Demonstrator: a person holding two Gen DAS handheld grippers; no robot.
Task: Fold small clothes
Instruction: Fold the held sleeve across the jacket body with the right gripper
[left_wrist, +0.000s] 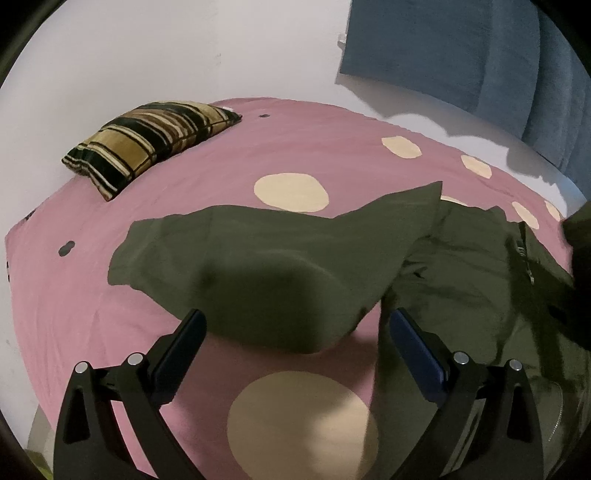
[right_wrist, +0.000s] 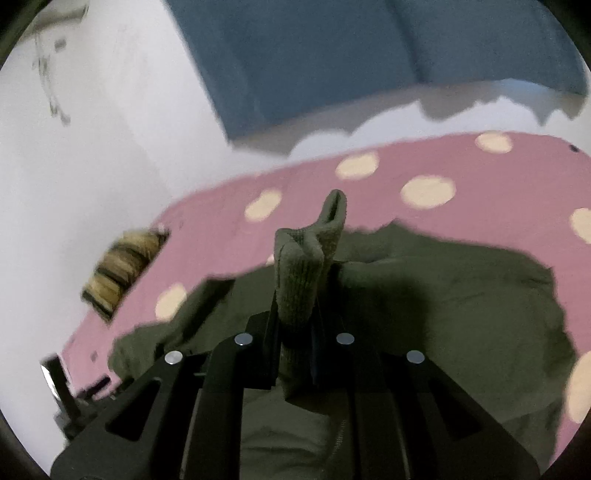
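Observation:
An olive green jacket (left_wrist: 461, 280) with a zipper lies rumpled on the pink bed sheet (left_wrist: 184, 192). One sleeve (left_wrist: 258, 251) stretches out to the left. My left gripper (left_wrist: 297, 321) hovers open over the near edge of that sleeve, and its fingers (left_wrist: 192, 332) are apart with nothing pinched. In the right wrist view my right gripper (right_wrist: 295, 317) is shut on a ribbed knit cuff (right_wrist: 306, 258) of the jacket (right_wrist: 443, 302). The cuff sticks up past the fingertips while the rest of the garment spreads below. This view is motion-blurred.
The sheet bears large cream dots (left_wrist: 291, 192). A striped black and gold pillow (left_wrist: 147, 144) lies at the far left of the bed against a white wall (left_wrist: 110, 55). Blue fabric (left_wrist: 461, 55) hangs behind the bed on the right.

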